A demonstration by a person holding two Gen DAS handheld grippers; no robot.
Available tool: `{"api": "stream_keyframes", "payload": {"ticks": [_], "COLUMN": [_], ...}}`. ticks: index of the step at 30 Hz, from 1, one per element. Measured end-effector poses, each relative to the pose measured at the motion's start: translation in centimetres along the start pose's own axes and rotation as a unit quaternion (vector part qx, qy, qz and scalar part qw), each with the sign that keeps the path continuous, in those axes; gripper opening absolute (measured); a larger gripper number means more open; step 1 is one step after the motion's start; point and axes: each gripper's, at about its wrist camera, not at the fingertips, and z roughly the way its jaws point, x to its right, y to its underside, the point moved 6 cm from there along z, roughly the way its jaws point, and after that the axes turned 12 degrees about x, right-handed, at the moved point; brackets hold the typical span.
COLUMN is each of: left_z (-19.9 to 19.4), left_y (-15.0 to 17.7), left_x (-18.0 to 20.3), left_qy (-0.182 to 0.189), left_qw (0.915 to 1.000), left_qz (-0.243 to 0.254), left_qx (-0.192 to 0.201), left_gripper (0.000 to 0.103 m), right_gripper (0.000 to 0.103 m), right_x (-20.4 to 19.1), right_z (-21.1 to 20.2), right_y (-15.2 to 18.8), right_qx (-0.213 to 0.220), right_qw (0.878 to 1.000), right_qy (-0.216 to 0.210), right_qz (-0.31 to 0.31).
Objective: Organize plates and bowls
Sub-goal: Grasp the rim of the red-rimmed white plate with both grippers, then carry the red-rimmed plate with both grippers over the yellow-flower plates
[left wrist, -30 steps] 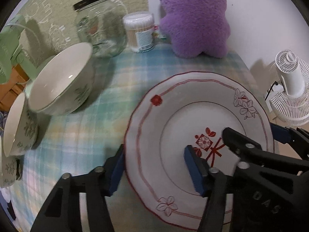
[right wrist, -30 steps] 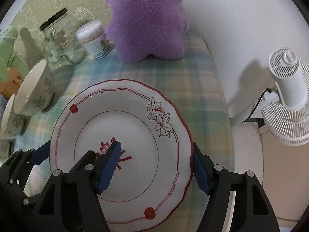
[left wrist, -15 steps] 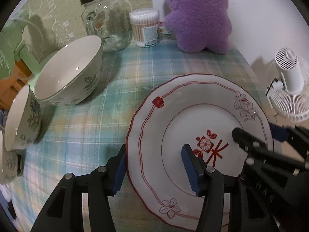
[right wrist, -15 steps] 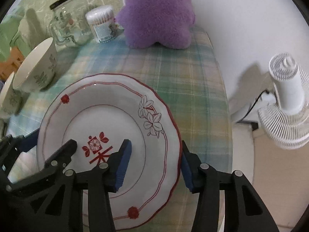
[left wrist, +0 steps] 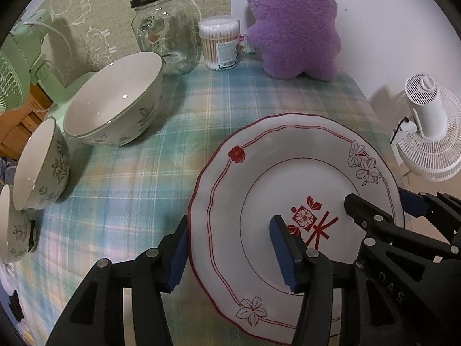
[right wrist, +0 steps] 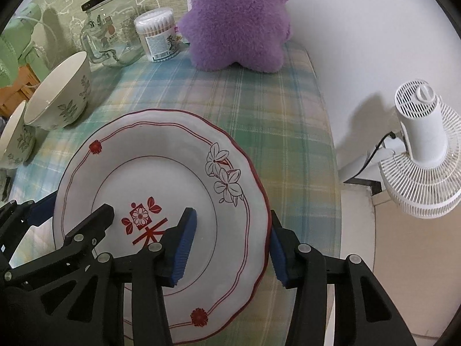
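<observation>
At the back of the bench's plaid cloth (left wrist: 201, 109) a lidded glass jar (left wrist: 165, 31) stands just beside a tub of cotton swabs (left wrist: 220, 43), a purple plush cushion (left wrist: 294, 26) leans on the wall, and a white fan (right wrist: 420, 150) sits off the right edge.

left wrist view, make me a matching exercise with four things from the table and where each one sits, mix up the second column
Things:
1. white plate with red trim
2. clear glass jar with black lid
3. fluffy purple plush
4. large cream bowl with leaf print

Places:
A. far edge, against the white wall
B. left of the plate, on the plaid cloth
C. nearest, between the fingers
D. back, left of the cotton swab tub

Pairs: 1-C, 2-D, 3-A, 4-B
</observation>
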Motion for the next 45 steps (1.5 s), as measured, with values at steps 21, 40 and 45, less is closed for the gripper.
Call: {"api": "stream_keyframes", "payload": {"ticks": [21, 40, 45], "left_z": [-7.8, -14.1, -15.1], "left_y": [2.0, 7.2, 9.1], "left_x": [-0.1, 1.1, 1.8], "left_qy": [0.038, 0.089, 0.102], "left_qw": [0.9987, 0.994, 0.9925], "left_qz": [0.01, 0.048, 0.056], "left_qx": [0.03, 0.041, 0.037], "left_gripper": [0.054, 0.054, 0.054], "right_gripper": [0.051, 0.051, 0.051], "right_x": [-1.2, -1.4, -1.3], "right_z": [-8.4, -16.2, -17.4], "right_y": [2.3, 9.1, 11.4], "right_qx": [0.022, 0.029, 0.026], "right_qw": [0.999, 0.993, 0.991], "right_qy": [0.037, 0.081, 0.092], "right_qz": [0.026, 0.08, 0.094]}}
